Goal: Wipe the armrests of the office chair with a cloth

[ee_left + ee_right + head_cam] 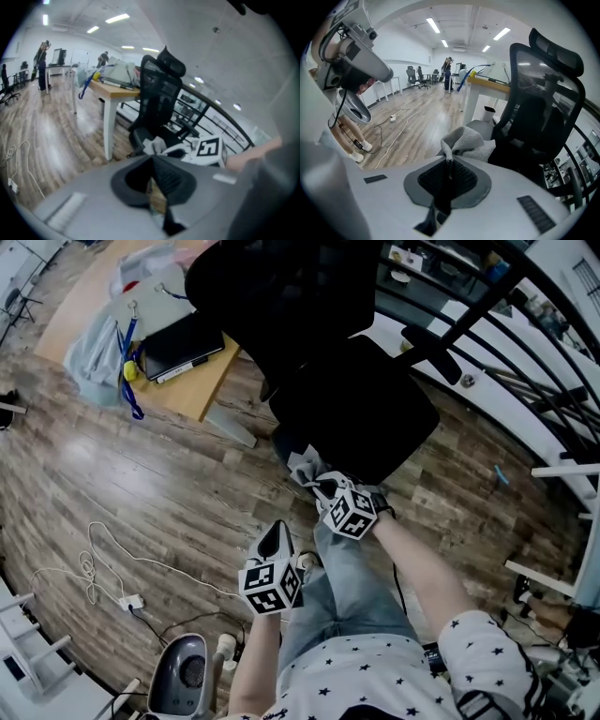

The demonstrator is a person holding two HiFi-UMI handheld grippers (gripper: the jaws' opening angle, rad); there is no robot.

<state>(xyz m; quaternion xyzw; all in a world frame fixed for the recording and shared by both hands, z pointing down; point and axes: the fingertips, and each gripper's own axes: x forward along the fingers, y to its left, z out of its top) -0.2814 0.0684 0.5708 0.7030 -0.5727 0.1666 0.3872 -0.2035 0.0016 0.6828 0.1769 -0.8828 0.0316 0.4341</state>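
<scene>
Right gripper (450,161): jaws clamped on a thin fold of the grey cloth (468,143), and the rest bunches loose ahead of the tips. In the head view the cloth sits mid-frame, at the lower left edge of the chair (352,399) seat. The right gripper view puts it against the near armrest (483,127), whose pad is mostly covered.

Left gripper (152,160): jaws together, nothing in them. It's lower centre in the head view, apart from the chair.

My read: the step is wiping the near armrest. To do it well:
- Press the bunched part flat on the pad top, not just the pinched corner.
- Drag along the pad's length, then do the sides.
- Go light, since the hold is only on a fold and the cloth could pull out.
- The chair may swivel under a sideways push, and the free left gripper could brace the seat edge.

The far armrest (433,351), upper right of the head view, looks untouched.
</scene>
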